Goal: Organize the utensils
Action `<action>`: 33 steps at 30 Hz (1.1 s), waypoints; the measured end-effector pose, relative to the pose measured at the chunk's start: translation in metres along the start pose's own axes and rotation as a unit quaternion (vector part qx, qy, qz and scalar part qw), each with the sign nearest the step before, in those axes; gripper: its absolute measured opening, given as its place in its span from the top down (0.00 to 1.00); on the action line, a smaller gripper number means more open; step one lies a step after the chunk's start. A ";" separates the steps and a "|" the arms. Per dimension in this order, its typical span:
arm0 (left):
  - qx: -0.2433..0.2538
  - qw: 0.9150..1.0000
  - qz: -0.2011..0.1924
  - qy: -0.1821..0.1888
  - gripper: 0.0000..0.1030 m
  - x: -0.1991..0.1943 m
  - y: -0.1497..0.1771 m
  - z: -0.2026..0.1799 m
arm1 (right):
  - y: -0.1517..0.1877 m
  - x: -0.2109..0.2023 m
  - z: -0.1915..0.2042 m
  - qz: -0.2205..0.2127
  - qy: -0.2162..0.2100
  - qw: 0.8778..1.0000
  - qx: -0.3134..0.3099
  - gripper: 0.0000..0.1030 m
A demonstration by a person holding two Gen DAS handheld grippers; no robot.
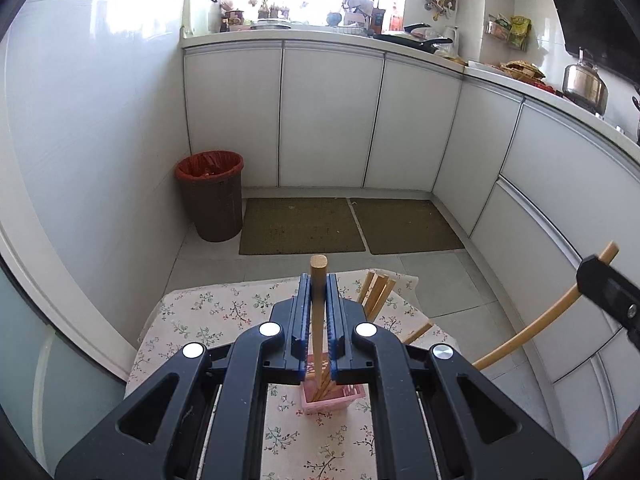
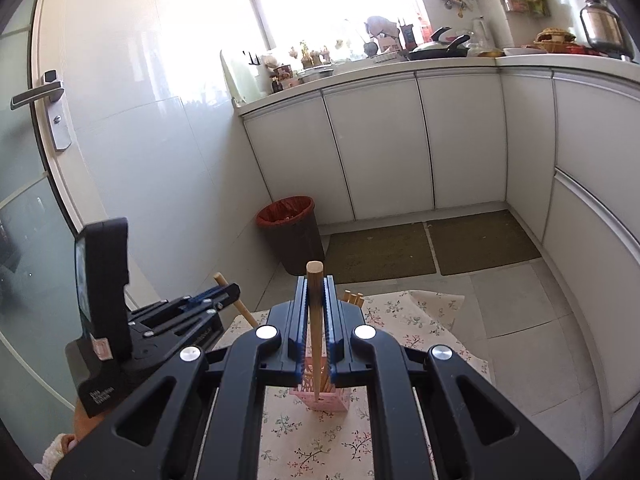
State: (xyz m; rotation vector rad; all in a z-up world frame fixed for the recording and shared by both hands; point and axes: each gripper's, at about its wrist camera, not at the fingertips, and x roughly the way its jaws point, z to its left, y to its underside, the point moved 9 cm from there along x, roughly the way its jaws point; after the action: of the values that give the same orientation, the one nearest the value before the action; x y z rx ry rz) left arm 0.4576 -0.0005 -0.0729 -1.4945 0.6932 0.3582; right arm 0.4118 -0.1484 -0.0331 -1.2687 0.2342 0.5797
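Chopsticks: each claw is clamped on one, left claw (image 1: 319, 292) and right claw (image 2: 315, 294), both above the pink holder (image 2: 320, 398) on the flowered counter (image 2: 320, 448).

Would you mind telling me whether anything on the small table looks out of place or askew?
One thing does: a loose chopstick lies flat on the floral tablecloth beside the pink holder, while other chopsticks stand in it. The left gripper and right gripper each hold one chopstick above the holder.
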 end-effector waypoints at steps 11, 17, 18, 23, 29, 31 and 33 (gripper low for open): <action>-0.039 0.998 -0.039 0.002 0.77 -0.032 -0.005 0.036 | 0.001 0.045 0.014 -0.001 0.004 1.000 -0.017 0.92; -0.054 0.998 -0.027 -0.003 0.74 -0.030 0.002 0.054 | 0.007 0.066 0.017 0.000 0.011 1.000 -0.024 0.92; -0.057 0.998 -0.022 -0.002 0.74 -0.028 0.005 0.056 | 0.007 0.070 0.018 0.001 0.011 1.000 -0.026 0.92; -0.062 0.998 -0.014 -0.002 0.74 -0.025 0.013 0.060 | 0.014 0.082 0.026 0.008 0.009 0.999 -0.038 0.88; -0.056 0.998 -0.028 -0.014 0.69 -0.041 0.010 0.060 | 0.005 0.063 0.031 -0.014 0.025 0.998 -0.048 0.71; -0.056 0.998 -0.034 -0.015 0.67 -0.049 0.007 0.057 | 0.002 0.050 0.029 -0.023 0.036 0.998 -0.054 0.68; -0.055 0.998 -0.038 -0.014 0.64 -0.059 0.006 0.052 | 0.000 0.036 0.027 -0.027 0.045 0.997 -0.055 0.66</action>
State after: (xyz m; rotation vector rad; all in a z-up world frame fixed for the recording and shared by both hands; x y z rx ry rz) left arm 0.4193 0.0620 -0.0443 -1.6122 0.6002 0.3630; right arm 0.4384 -0.1125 -0.0420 -1.4055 0.2452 0.4940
